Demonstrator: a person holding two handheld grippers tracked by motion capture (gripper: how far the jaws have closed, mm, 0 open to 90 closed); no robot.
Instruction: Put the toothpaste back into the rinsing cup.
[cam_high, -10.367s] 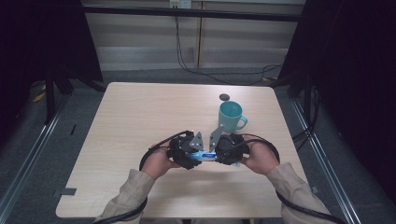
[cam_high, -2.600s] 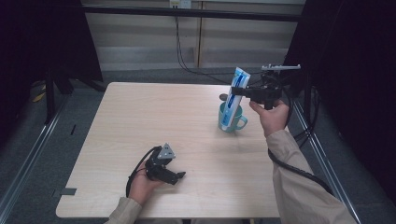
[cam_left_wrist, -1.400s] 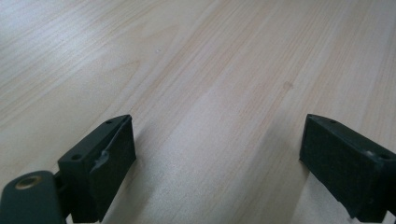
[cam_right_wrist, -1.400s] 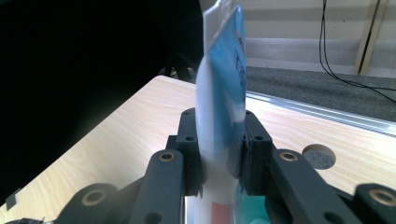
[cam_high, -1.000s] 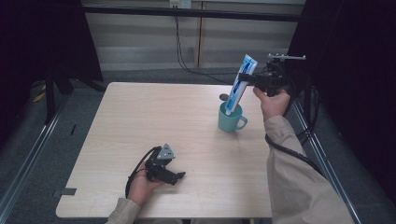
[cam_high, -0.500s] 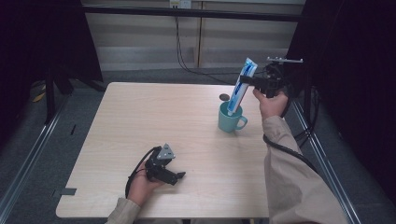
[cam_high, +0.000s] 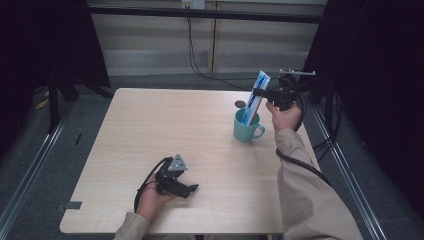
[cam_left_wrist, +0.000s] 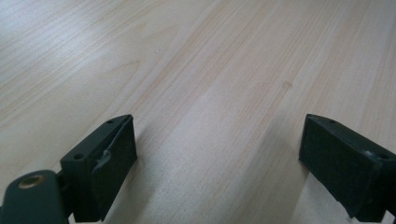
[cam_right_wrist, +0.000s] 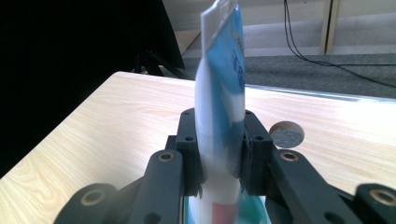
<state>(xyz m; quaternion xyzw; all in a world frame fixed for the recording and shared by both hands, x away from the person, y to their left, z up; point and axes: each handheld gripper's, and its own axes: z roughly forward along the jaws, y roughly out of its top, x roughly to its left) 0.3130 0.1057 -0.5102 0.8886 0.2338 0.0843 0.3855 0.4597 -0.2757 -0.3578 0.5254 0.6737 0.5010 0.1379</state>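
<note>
Right gripper (cam_high: 261, 93) clamps tube (cam_high: 255, 100) (seemingly toothpaste) in mug (cam_high: 246, 127).

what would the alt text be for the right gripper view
A hand-held gripper clamps a blue and white tube upright between its two black jaws, with the tube's lower end inside a teal mug just below. Behind them lies a pale wooden table with a round grey-filled hole, and beyond it grey carpet and black cables.

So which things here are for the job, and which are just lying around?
For the job:
- blue-and-white tube, clamped in the right gripper
- teal mug, with the tube's lower end in it

Just lying about:
- left gripper, open on the table
- round hole beyond the mug
</note>
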